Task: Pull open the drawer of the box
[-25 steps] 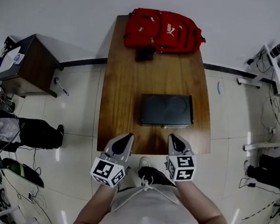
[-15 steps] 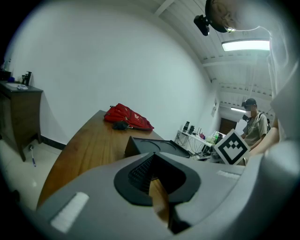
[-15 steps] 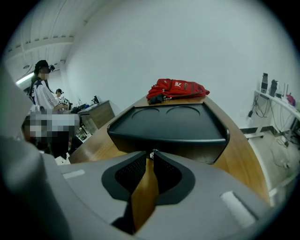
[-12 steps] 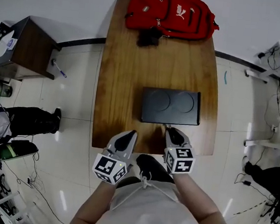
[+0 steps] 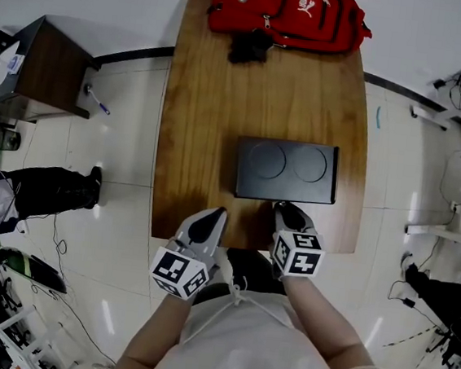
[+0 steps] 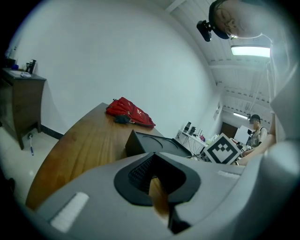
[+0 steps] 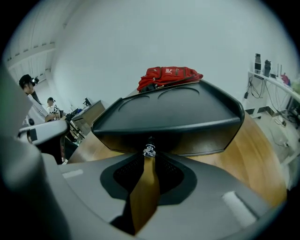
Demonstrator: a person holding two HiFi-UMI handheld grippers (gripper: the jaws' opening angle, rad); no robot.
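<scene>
Flat black box's shiny drawer knob sits between my right gripper's half-parted, just-opening jaws; a shallow pinch might slip.

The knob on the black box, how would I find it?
Find the long wooden table with a red backpack at its far end. A flat black box with two round dents lies toward the near end. The knob is the tiny bead on its near side, the only shiny bit.

Flat black box, drawer closed, shiny knob on front
</scene>
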